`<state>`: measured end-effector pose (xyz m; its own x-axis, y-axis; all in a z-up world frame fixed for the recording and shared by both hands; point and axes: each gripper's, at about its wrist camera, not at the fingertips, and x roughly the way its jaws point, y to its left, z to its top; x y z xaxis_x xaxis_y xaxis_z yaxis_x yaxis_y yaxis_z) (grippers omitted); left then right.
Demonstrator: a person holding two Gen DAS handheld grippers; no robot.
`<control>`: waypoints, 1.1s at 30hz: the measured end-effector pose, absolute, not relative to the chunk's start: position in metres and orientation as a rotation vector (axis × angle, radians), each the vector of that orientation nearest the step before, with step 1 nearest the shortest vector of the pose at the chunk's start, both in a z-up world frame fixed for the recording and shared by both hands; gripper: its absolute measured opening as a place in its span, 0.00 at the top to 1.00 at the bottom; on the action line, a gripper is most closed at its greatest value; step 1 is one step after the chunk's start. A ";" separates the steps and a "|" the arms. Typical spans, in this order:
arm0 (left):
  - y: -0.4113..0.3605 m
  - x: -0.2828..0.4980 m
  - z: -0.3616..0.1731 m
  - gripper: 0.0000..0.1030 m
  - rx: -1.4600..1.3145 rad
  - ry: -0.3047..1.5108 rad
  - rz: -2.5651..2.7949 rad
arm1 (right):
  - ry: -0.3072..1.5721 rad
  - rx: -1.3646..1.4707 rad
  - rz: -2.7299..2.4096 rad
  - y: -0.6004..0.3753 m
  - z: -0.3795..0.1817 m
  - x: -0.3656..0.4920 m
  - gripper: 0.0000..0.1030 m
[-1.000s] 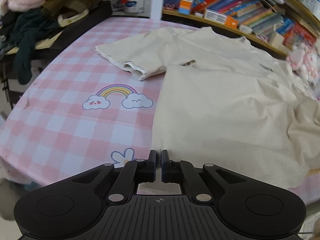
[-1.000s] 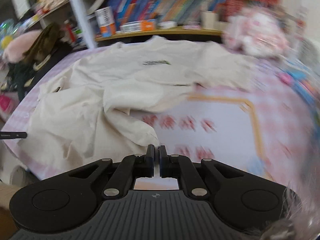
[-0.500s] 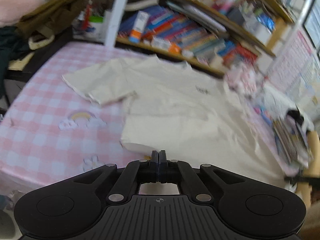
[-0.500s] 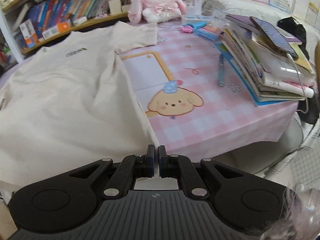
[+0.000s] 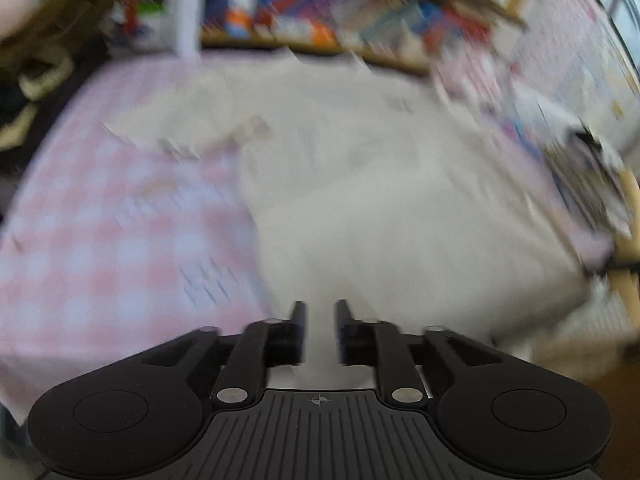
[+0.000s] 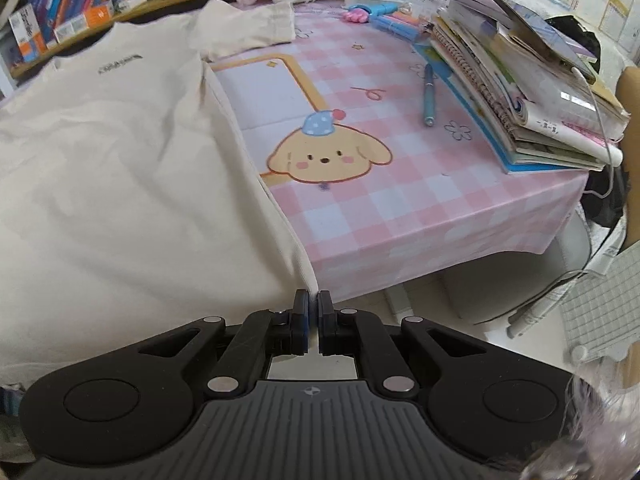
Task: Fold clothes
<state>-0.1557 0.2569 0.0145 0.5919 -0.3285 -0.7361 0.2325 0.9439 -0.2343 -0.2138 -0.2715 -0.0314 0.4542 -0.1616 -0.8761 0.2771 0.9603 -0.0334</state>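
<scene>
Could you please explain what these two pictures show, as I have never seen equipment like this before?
No robot is involved: a person holds a pair of black tongs in each hand, with a wide-angle camera looking along each pair. One picture is from the left tongs, one from the right tongs. A cream T-shirt lies spread on a pink checked tablecloth, beside a stack of books and a blue pen. The right tongs are shut on the shirt's bottom corner at the table edge. The left picture is motion-blurred; those tongs stand open over the shirt, gripping nothing.
</scene>
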 end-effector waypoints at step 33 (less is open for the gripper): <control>0.263 0.080 -0.052 0.80 -0.489 0.824 0.149 | 0.890 0.140 -0.165 -0.201 -0.022 -0.145 0.63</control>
<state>0.0795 0.2628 -0.0521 0.6758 -0.0598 -0.7347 -0.3128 0.8793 -0.3592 -0.1454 -0.2015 -0.0215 0.6179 -0.0845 -0.7817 0.2004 0.9783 0.0527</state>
